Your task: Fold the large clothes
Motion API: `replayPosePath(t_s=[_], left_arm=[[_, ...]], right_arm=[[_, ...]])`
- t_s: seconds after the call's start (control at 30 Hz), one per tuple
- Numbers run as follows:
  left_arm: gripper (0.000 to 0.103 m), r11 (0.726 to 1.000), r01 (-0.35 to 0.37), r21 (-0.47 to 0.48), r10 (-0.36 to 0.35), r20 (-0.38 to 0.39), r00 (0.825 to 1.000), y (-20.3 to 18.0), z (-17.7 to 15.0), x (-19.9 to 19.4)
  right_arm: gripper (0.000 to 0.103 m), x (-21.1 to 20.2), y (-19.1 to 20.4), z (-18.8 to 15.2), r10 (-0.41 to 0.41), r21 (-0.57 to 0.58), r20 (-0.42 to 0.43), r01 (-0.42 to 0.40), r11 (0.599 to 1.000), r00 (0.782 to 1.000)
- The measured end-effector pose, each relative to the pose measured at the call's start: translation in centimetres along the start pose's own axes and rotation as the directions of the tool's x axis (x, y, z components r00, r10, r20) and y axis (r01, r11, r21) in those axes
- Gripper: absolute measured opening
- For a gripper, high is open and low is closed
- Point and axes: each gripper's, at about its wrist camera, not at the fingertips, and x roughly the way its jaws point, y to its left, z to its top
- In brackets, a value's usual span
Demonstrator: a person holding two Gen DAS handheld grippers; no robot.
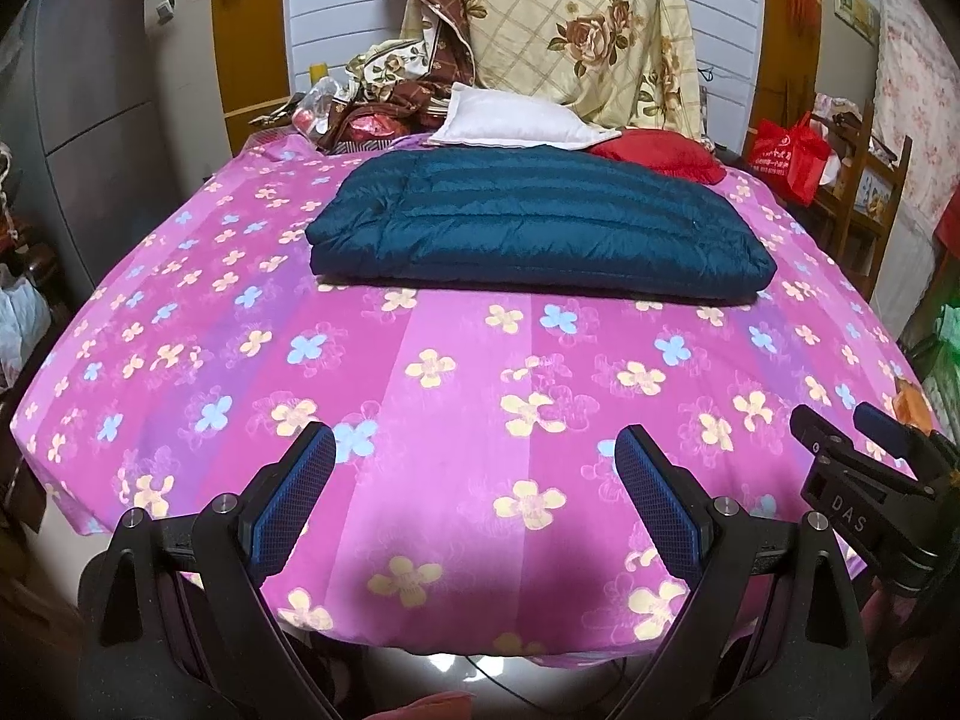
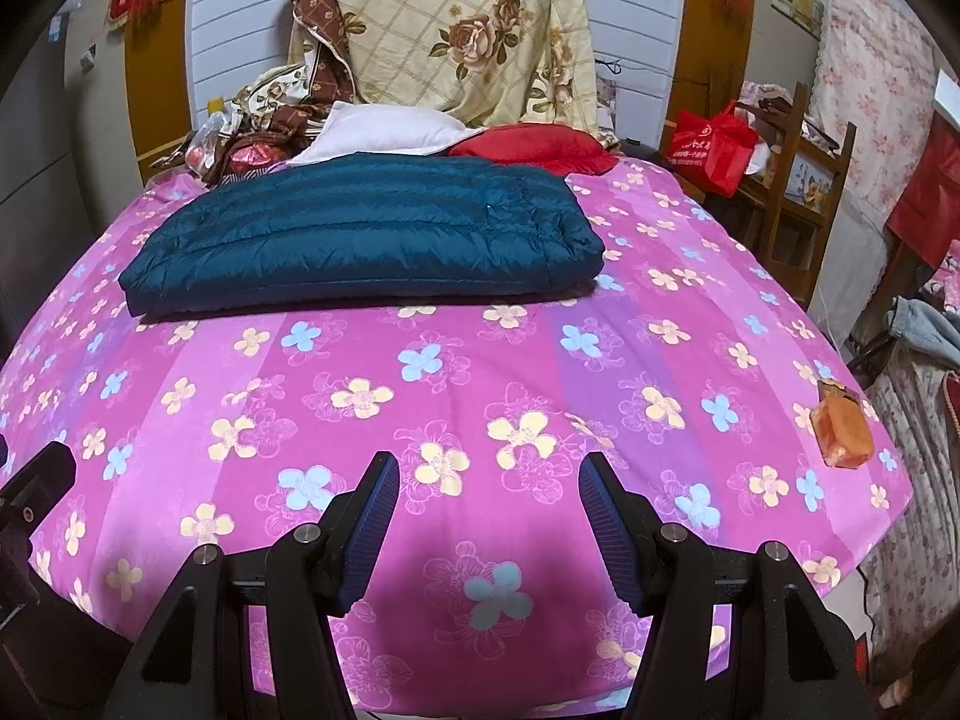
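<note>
A dark teal quilted down jacket (image 1: 540, 225) lies folded into a flat rectangle in the upper middle of the frame, on a pink flower-print bedsheet (image 1: 456, 396). Behind it, touching its far edge, sit a white pillow (image 1: 516, 123) and a red cushion (image 1: 660, 156). The left gripper (image 1: 474, 480) hovers at the bottom of the frame, fingers spread apart and grasping nothing. The right gripper (image 2: 489, 510) hangs likewise at the bottom of its view, fingers parted and empty. An orange packet (image 2: 843, 426) rests on the sheet at the right edge.

"DAS" in white letters on the right claw (image 1: 876, 429) body
</note>
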Motion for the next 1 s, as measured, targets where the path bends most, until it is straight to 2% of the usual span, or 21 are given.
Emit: replayPosePath(t_s=[1.0], left_arm=[[0.094, 1.0, 0.015, -0.001, -0.015, -0.038, 0.999, 0.5, -0.6, 1.1]], right_arm=[[0.06, 0.4, 0.3, -0.2, 0.0, -0.022, -0.014, -0.001, 1.0, 1.0]])
